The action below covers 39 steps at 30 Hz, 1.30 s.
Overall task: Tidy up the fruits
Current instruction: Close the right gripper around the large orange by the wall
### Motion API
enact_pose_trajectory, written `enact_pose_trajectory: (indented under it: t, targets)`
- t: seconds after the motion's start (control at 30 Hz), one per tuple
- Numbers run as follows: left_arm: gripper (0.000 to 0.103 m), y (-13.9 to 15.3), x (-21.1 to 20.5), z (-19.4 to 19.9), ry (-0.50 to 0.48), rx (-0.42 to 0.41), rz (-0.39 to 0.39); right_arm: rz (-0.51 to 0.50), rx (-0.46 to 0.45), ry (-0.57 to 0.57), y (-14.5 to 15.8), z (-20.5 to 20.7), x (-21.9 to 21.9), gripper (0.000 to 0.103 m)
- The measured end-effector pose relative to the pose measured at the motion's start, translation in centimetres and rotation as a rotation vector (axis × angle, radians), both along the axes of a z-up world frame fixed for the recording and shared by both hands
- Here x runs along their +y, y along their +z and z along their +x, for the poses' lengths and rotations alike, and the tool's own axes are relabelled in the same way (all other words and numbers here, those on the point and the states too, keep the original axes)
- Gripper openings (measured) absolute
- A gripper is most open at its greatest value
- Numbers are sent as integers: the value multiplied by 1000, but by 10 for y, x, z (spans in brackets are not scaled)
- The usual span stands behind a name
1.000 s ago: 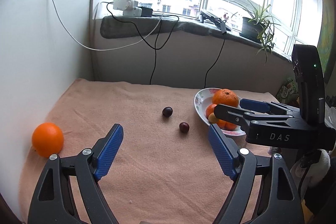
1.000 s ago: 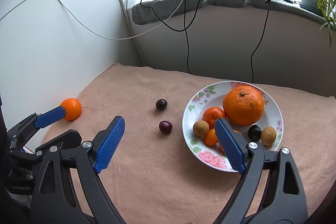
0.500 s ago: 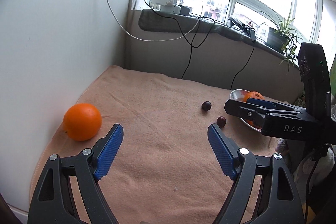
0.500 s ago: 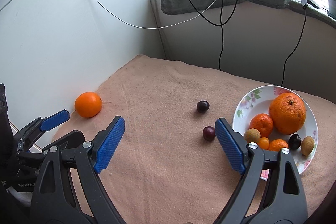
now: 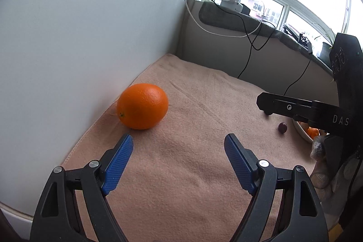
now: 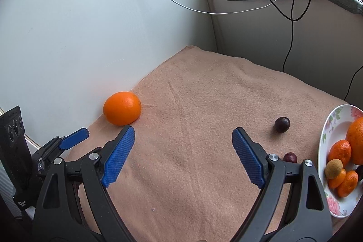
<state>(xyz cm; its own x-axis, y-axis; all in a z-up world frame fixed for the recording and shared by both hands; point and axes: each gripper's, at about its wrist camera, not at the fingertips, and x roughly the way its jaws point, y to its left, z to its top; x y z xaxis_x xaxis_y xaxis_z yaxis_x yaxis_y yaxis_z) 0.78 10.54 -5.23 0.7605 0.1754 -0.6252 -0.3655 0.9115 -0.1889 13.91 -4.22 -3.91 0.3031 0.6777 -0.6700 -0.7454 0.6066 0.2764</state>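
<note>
Plate [image 6: 322,142] at R edge of the cloth [image 6: 204,106] already held several fruits: big orange, small mandarins, brownish round ones, a dark one. Judged roughly half done or more. Left outside: loose orange [image 5: 142,106] lying by the white wall [image 5: 68,37], well apart from plate; two dark plums [image 6: 282,124] on cloth, near plate rim. L gripper [image 5: 178,159] tongs wide, nothing between, orange just beyond its L pad. R gripper [image 6: 183,152] tongs wide too, empty. Likely next pick: orange, w/ L gripper. Plums after that.
</note>
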Motion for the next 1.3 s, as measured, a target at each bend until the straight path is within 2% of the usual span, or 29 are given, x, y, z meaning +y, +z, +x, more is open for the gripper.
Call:
enact_pose_trajectory:
  t: [0.23,0.6,0.97,1.3]
  targets:
    - [83,-8,20,-1,37,7,-7,25,54,89,-14,3,41,90]
    - [83,-15,26,16,20,15,5,69,161,184,-32,13,93,90]
    - [81,-21,36,26,21,25,-16,66,210,241,-46,19,127,90]
    - [81,-27,40,31,28,44,-29,42,215,295,-53,17,152,89]
